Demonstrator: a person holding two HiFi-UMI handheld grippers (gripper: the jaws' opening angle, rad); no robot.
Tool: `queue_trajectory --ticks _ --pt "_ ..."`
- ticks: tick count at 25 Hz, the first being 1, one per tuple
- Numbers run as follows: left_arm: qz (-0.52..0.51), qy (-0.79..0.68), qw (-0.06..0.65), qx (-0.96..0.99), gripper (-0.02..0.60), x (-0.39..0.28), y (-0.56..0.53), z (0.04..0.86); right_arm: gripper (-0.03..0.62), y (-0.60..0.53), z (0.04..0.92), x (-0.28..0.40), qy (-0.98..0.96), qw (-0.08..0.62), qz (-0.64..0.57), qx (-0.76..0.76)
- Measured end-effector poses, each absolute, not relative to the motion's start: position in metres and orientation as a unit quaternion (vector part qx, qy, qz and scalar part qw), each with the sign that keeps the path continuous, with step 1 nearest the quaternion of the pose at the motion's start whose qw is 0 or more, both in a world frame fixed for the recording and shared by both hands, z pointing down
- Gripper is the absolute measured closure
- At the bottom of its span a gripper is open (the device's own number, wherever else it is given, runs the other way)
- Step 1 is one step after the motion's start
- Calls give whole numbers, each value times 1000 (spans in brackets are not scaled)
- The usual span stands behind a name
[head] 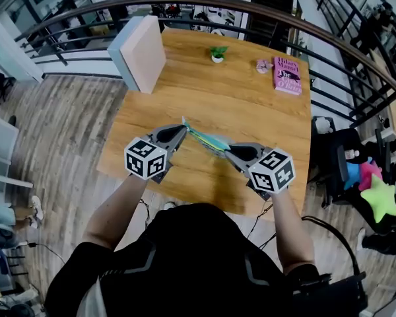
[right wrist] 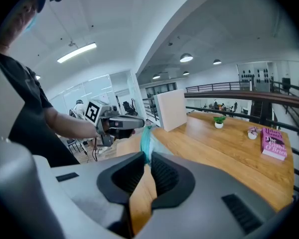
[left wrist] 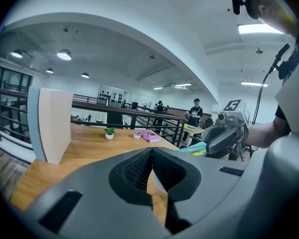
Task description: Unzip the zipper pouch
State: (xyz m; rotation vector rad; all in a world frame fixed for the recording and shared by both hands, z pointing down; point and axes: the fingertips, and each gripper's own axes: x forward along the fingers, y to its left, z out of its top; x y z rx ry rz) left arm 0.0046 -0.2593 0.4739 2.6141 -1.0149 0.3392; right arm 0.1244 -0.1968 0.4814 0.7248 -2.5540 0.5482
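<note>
A teal and yellow-green zipper pouch (head: 204, 138) hangs in the air over the wooden table (head: 251, 107), stretched between my two grippers. My left gripper (head: 183, 129) is shut on the pouch's left end. In the left gripper view its jaws (left wrist: 150, 152) meet with no gap, and what they pinch is mostly hidden. My right gripper (head: 227, 152) is shut on the pouch's right end, where the teal edge (right wrist: 146, 139) rises from between its jaws (right wrist: 148, 156). The left gripper view shows the pouch (left wrist: 198, 148) at the right gripper's (left wrist: 207, 147) tips.
An upright pink and grey board (head: 140, 53) stands at the table's far left. A small potted plant (head: 218, 53), a pink flower (head: 263, 65) and a pink book (head: 288, 75) lie toward the far right. A dark railing (head: 251, 8) curves behind the table. Chairs with bright cushions (head: 376, 193) stand to the right.
</note>
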Motion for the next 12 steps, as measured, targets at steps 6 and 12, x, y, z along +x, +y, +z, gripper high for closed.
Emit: queue_trajectory --ticks 6,12 --pt "129 -368 163 906 552 -6 -266 482 542 -199 487 134 -915 219 201 273" --pt "141 -365 161 906 552 -5 -269 488 542 -201 494 139 -909 219 213 283"
